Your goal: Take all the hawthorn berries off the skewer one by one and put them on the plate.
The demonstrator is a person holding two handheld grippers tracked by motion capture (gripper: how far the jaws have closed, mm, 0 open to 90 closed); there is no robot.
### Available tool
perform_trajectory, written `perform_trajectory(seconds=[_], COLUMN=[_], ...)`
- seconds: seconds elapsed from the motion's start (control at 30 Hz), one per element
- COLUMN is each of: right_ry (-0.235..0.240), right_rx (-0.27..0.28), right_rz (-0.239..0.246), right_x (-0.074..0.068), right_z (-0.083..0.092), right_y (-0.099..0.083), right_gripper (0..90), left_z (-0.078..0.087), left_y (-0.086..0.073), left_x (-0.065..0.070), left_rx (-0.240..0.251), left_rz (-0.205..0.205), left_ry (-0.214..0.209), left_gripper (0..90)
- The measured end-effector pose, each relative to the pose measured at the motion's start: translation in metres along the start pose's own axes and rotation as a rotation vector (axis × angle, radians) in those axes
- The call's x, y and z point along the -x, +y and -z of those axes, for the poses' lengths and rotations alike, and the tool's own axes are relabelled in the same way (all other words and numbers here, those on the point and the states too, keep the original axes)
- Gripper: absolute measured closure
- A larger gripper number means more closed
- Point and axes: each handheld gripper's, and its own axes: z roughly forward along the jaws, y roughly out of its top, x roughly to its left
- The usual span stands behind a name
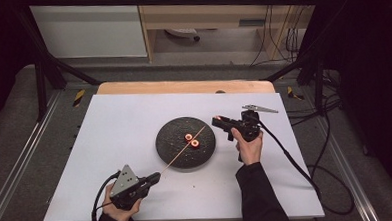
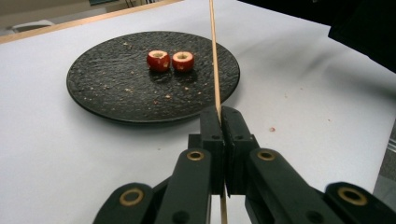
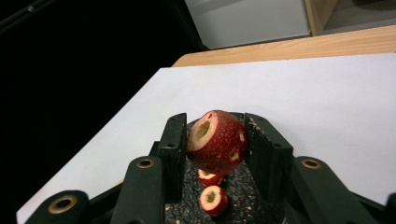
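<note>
1. Pinching a red cored fruit (image 3: 215, 142) between its jaws, the right gripper (image 1: 223, 122) hung just right of the plate (image 1: 170, 146), above its right edge.
2. That fruit sat tilted in the grip, its hollow core facing up and left in the right gripper view.
3. A thin skewer (image 2: 214, 60) was clamped in the left gripper (image 1: 153, 179), jaws tight on it, near the table's (image 1: 114, 119) near-left edge.
4. The skewer slanted far and right across the plate, passing beside two fruits (image 1: 191, 139).
5. Those two lay just beside each other at the dark plate's middle, cores up, crumbs scattered around.
6. The plate rested mid-table on the white top.
</note>
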Motion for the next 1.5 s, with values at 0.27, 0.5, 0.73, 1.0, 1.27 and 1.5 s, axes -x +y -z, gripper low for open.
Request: perform_trajectory(seconds=[0.27,0.5,0.73,1.0,1.27,1.5], right_ry=[-0.017,-0.025,-0.041,-0.042,-0.028,-0.059], right_rx=[-0.075,-0.173,-0.239,-0.243,-0.19,-0.185], right_rz=[0.025,0.041,0.09,0.115,0.152,0.227], right_x=[0.001,0.005,0.007,0.005,-0.005,-0.004], right_z=[-0.016,-0.039,-0.051,-0.05,-0.026,-0.003], right_y=[-0.019,-0.046,-0.063,-0.065,-0.053,-0.058], right_gripper=[61.4,61.3,60.3,55.3,33.0,11.0], left_z=[0.001,-0.001,-0.002,-0.003,-0.003,-0.005], left_y=[-0.001,-0.002,-0.002,-0.002,-0.002,-0.001], left_x=[-0.007,-0.008,-0.008,-0.008,-0.009,-0.01], left_rx=[0.003,-0.004,-0.012,-0.015,-0.019,-0.032], left_rz=[0.044,0.055,0.056,0.055,0.061,0.068], left_ry=[0.012,0.009,0.007,0.008,0.011,0.013], left_gripper=[88.0,87.9,87.9,87.9,87.9,87.8])
